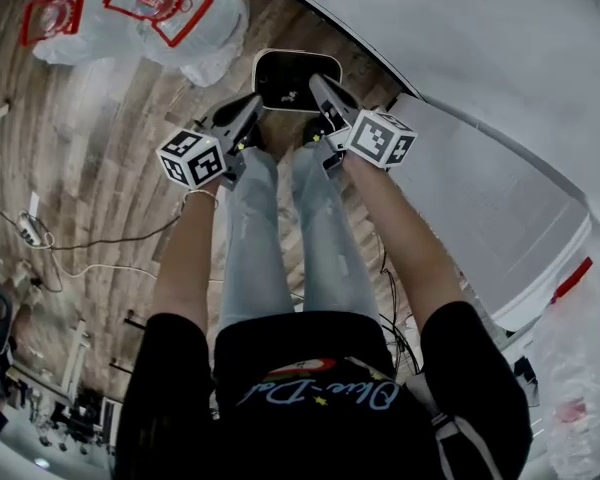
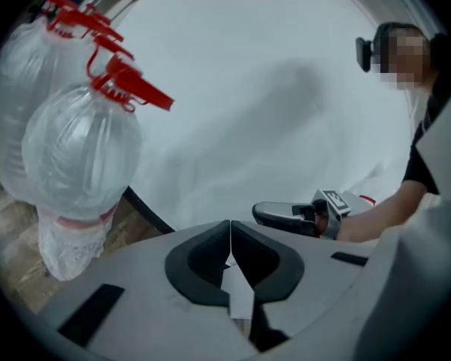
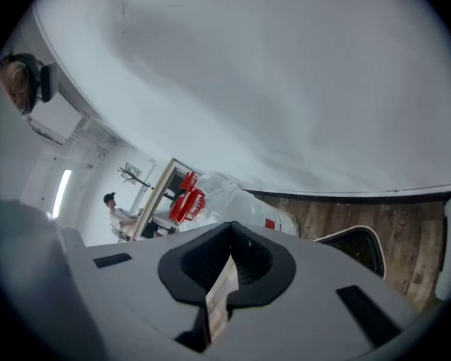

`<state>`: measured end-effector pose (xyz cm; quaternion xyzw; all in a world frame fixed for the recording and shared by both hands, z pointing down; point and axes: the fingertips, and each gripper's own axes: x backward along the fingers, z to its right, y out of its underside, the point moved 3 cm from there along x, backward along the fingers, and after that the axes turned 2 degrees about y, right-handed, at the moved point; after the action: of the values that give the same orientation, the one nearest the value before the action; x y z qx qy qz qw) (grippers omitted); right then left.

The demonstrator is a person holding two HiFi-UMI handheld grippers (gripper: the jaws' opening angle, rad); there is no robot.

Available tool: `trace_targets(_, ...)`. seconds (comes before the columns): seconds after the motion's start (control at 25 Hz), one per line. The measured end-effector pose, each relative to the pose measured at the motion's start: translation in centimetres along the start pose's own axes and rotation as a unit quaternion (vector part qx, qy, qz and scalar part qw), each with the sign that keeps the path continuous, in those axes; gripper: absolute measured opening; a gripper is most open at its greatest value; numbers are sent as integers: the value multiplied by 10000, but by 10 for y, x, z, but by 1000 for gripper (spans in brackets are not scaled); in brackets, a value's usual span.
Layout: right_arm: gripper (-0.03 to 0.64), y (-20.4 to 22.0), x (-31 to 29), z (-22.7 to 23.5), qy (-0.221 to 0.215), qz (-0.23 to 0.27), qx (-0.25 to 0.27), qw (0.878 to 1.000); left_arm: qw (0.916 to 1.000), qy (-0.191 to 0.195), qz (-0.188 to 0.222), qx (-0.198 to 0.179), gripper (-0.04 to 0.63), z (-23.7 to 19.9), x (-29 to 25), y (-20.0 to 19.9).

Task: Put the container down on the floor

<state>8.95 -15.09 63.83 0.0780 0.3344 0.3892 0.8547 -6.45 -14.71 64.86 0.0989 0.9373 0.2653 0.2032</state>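
Both arms reach straight ahead, the left gripper [image 1: 252, 103] and the right gripper [image 1: 318, 83] angled down side by side, each pair of jaws closed on nothing. One black, pale-rimmed container [image 1: 280, 73] lies flat on the wood floor [image 1: 110, 168] beyond their tips, its long axis running left to right. Two clear plastic bags [image 1: 150, 13] sit at far left.
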Motion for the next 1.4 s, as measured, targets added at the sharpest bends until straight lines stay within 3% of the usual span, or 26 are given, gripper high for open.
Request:
trace_targets(0.12,0,-7,15,-17,82,-80,340,9994,9989,50,-147,-435,6,23,5,-15)
trace_targets(0.56,-2,-44,83,-105,-8,-91,1826,9831,9946,306,384,-919,6,126,31,-80)
trace_targets(0.72,-2,-65,116,-134,-38,184,1950,9806,9913,288,254,-1261,6,165,42,-95)
trace_targets(1.0,-2,-87,163,-184,-27,473,2303,9720,9786,408,-135,-2013,6,225,66,-125)
trace_targets(1.24,-2,-104,198,-222,-159,828,2429,9664,9787,650,347,-1916,6,278,87,-156)
trace_targets(1.4,-2,-118,216,-243,-279,1023,2669,9579,9652,572,404,-2522,6,307,96,-168)
